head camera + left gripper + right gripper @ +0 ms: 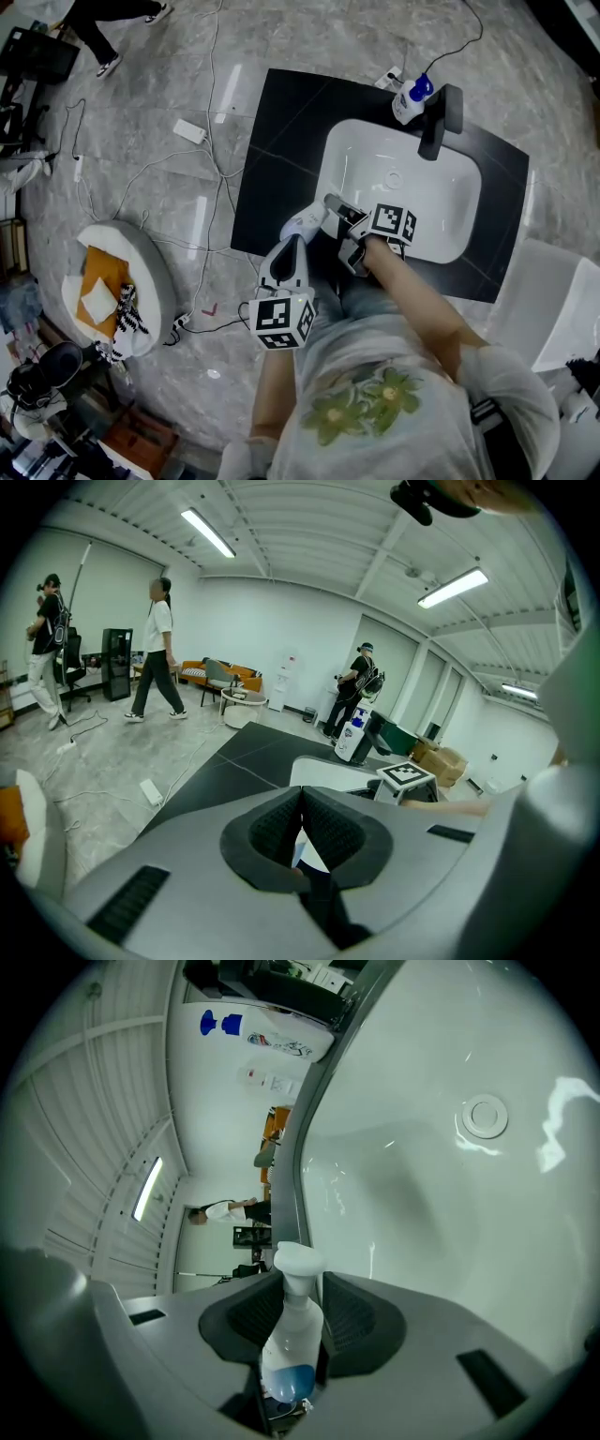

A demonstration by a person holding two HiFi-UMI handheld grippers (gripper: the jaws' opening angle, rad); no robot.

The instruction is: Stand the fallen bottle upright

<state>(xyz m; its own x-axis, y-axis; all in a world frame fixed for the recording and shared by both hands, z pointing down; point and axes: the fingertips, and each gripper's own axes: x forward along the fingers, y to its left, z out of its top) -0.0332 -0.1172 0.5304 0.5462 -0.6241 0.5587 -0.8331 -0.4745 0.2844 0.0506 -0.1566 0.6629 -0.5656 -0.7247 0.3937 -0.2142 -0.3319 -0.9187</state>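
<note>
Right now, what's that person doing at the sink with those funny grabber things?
A person stands at a white sink in a black counter, with a gripper in each hand. The right gripper has its fingers closed on a small white pump bottle with blue liquid in it, near the sink's edge. The left gripper is beside it, fingers together, holding nothing. Another bottle stands by the faucet.

The sink [441, 202] is seen from high overhead in the head view, and close and sideways in the right gripper view. The left gripper view is aimed outward, roughly level.
</note>
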